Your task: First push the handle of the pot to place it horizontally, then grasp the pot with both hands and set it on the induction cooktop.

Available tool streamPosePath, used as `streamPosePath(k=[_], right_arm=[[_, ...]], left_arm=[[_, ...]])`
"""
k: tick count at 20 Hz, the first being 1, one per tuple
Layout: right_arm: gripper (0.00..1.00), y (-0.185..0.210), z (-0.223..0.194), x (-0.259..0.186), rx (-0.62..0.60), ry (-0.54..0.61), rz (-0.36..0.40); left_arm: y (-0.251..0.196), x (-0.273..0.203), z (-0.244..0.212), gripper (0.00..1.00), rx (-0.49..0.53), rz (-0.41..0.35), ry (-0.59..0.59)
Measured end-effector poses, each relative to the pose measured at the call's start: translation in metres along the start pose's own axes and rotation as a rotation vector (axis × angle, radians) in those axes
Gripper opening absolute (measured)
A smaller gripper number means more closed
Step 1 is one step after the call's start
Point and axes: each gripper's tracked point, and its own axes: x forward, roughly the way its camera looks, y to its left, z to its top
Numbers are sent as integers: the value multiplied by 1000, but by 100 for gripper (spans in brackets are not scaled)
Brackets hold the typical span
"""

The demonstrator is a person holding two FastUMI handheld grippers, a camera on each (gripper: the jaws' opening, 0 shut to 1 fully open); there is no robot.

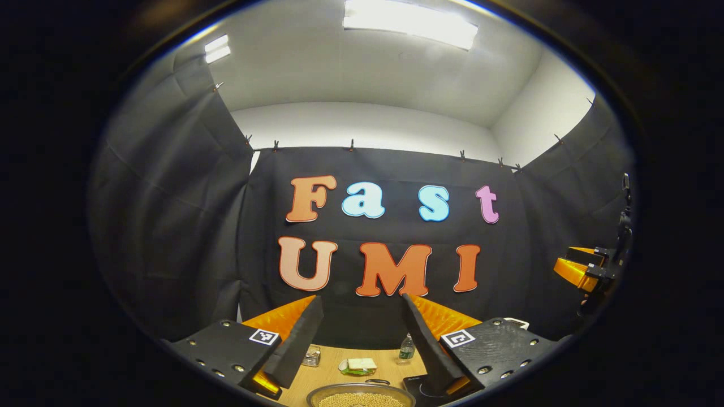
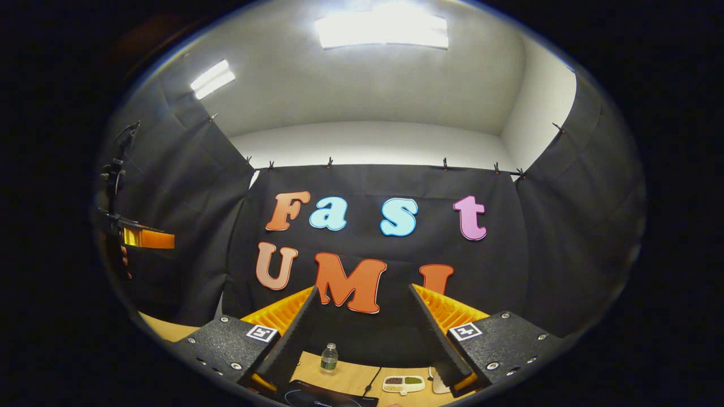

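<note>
The pot sits low on the wooden table in the left gripper view, a round metal vessel with pale grains inside, lying below and between the fingers of the left gripper, which touch nothing. That gripper's fingers stand wide apart, held raised and level toward the booth wall rather than angled down at the table. Behind the pot lie a small glass jar, a little dish and a clear bottle, and just right of the pot the dark induction cooktop shows beside the right finger. At the far right edge of that view the other gripper hangs in the air, well apart. In the right gripper view, the right gripper is likewise spread wide and holds nothing, raised level above the table, with the cooktop's black surface below its left finger and a divided dish of beans near its right finger.
</note>
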Motion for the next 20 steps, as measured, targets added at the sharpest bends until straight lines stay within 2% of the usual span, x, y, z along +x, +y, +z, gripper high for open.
streamPosePath(k=[11, 13, 15, 19, 20], right_arm=[[95, -3, -9, -12, 2, 15, 3], [95, -1, -12, -11, 6, 16, 5], [95, 6, -15, -13, 13, 19, 15], [95, 15, -32, -12, 3, 30, 31], [95, 17, -37, -11, -2, 35, 34]], left_arm=[[-9, -6, -18, 87, 16, -6, 48], [-16, -8, -28, 90, 4, -30, 76], [-21, -8, -42, 80, -3, -60, 116], [-25, -10, -87, 35, -19, -87, 241], [-25, -11, -101, 28, -35, -89, 278]])
